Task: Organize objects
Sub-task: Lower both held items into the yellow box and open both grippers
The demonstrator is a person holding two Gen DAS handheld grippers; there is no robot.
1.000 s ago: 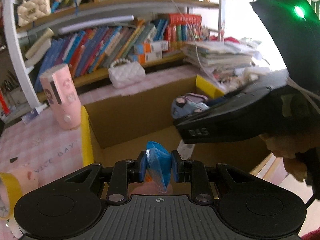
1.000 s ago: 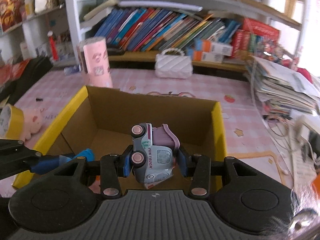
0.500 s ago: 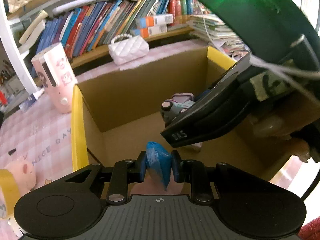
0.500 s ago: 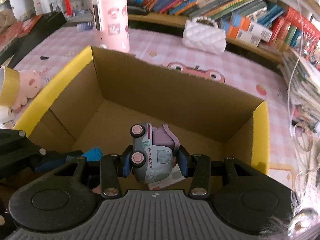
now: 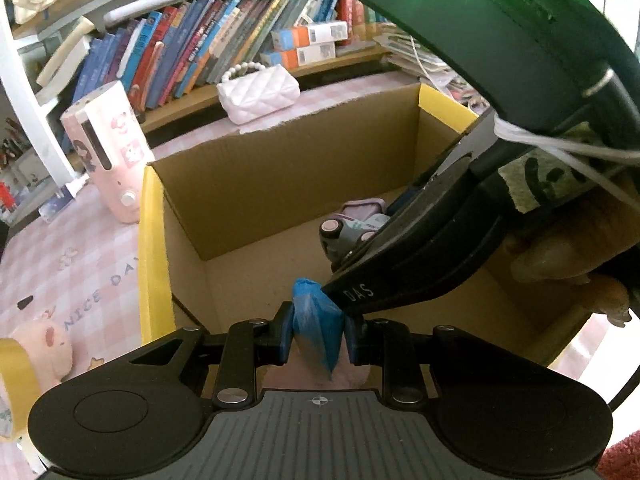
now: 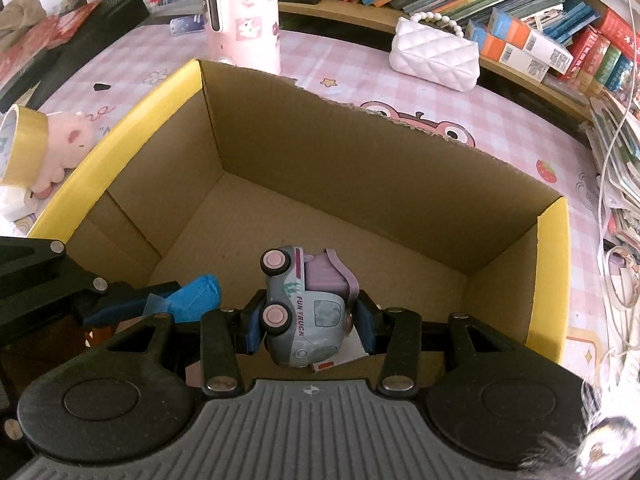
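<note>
Now that both of my hands have come in over the cardboard box (image 6: 360, 184), the open-topped carton fills the view ahead of each hand-held gripper where a second ago I was looking more at the bookshelf behind it. Starting on my left, the left hand-held gripper (image 5: 318, 330) is pinching a small blue wrapped packet (image 5: 316, 322), its pads pressed tight on the crinkled film, and the packet hangs just ahead of the fingertips above the box floor near the yellow-taped left wall; that grip looks unchanged. Just to the right of it, almost touching, the right hand-held gripper (image 6: 310, 322) is clamped on the grey and lilac toy truck (image 6: 306, 308), which lies on its side between the pads with its pink wheels facing left; this hand has dropped and tipped further down, so the truck now sits below the rim and over the near part of the floor. Beyond the far wall stand the pink canister (image 6: 240, 12) and the white quilted purse (image 6: 436, 56) on the worktop. I judge both things are ready to be let go inside, the truck first.
</note>
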